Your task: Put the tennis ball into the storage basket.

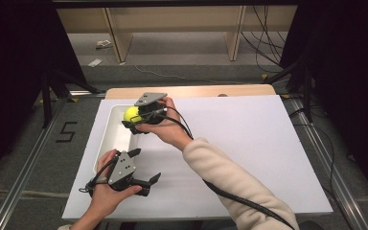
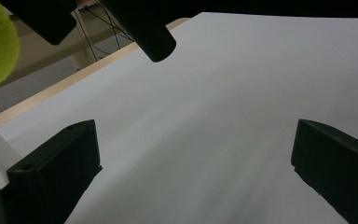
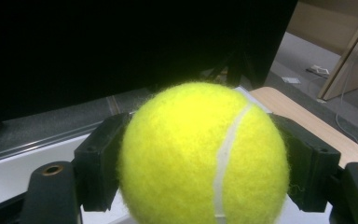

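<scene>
1. Tennis ball [image 1: 132, 114]: yellow-green felt with a white seam, pinched between the two black jaws of the right tool [image 1: 135, 117]. In the right gripper view the ball [image 3: 204, 156] sits squarely between the jaws, one pad pressed against each side. In the high view it is held above the far end of the white tray [image 1: 116, 135], clear of the tray's floor.
2. Right tool: grasped by the person's right hand [image 1: 165, 125], its grey three-cornered plate on top; a black cable trails back along the cream sleeve [image 1: 230, 184].
3. Left tool [image 1: 143, 167]: held in the left hand [image 1: 105, 191] at the near left of the desk [image 1: 249, 153], just beside the near end of the tray. Jaws spread wide, nothing between them; the left gripper view shows bare white surface in the gap.
4. White tray: long, shallow, rectangular, lying at the left side of the desk's white sheet.
5. Desk: white covering sheet over a wooden top, the wooden edge showing at the far side.
6. The two tools stand apart, the right one farther from the person than the left.
</scene>
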The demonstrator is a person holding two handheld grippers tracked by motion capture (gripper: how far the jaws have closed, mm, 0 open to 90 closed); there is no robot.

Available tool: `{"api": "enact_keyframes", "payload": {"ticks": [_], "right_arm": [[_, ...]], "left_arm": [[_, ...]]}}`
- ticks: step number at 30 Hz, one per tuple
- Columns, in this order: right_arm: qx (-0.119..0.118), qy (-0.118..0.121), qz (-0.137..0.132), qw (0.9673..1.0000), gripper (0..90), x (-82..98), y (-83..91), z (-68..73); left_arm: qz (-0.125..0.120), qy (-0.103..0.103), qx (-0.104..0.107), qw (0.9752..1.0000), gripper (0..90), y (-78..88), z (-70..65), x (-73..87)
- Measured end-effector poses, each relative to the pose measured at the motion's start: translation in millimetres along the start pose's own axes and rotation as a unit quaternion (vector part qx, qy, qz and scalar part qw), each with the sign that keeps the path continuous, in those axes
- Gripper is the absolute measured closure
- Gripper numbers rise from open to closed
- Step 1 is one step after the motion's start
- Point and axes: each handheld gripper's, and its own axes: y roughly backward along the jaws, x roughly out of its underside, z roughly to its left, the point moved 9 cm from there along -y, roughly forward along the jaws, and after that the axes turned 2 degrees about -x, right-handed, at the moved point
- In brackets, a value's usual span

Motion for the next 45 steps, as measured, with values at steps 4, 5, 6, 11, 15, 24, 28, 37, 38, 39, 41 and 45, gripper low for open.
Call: {"api": "enact_keyframes", "payload": {"ticks": [4,5,6,11,15,24,28,37,38,39,41,45], "right_arm": [[0.000,0.003,0.000,1.0000,26.0,-0.5,-2.4,0.3],[0.001,0.002,0.001,1.0000,26.0,-0.3,-2.7,0.5],[0.001,0.003,0.002,1.0000,26.0,-0.4,-3.2,0.6],[-0.001,0.005,0.002,1.0000,26.0,-0.6,-5.7,2.0],[-0.002,0.004,0.005,1.0000,26.0,0.1,-7.3,2.3],[-0.001,0.004,0.005,1.0000,26.0,-0.4,-10.4,1.7],[-0.002,0.005,0.008,1.0000,26.0,-0.3,-11.8,2.4],[-0.006,0.009,0.011,0.9999,26.0,-0.8,-17.2,4.4],[-0.007,0.007,0.011,0.9999,26.0,-0.9,-17.6,5.0],[-0.007,0.008,0.012,0.9999,26.0,-1.1,-18.0,5.1],[-0.007,0.008,0.011,0.9999,26.0,-1.6,-19.0,5.5],[-0.007,0.009,0.011,0.9999,26.0,-2.8,-20.4,6.0]], "left_arm": [[0.000,0.000,0.000,1.0000,0.7,0.1,0.1,0.0],[0.000,0.000,0.000,1.0000,0.8,0.1,0.0,-0.1],[0.000,-0.001,0.000,1.0000,0.8,0.1,-0.1,-0.1],[0.000,0.000,0.000,1.0000,0.8,0.1,-0.1,0.0],[0.000,-0.001,0.000,1.0000,0.7,0.0,-0.3,-0.1],[0.000,-0.001,0.000,1.0000,0.8,-0.1,-0.5,0.0],[0.001,-0.002,0.001,1.0000,0.8,-0.1,-0.6,0.1],[0.000,-0.001,0.001,1.0000,0.8,0.0,-0.5,-0.1],[0.000,-0.001,0.001,1.0000,0.8,0.1,-0.6,-0.1],[0.000,-0.001,0.001,1.0000,0.8,0.1,-0.5,-0.1],[0.000,-0.001,0.001,1.0000,0.8,0.0,-0.8,0.0],[0.001,-0.002,0.001,1.0000,0.8,-0.1,-1.0,0.0]]}}
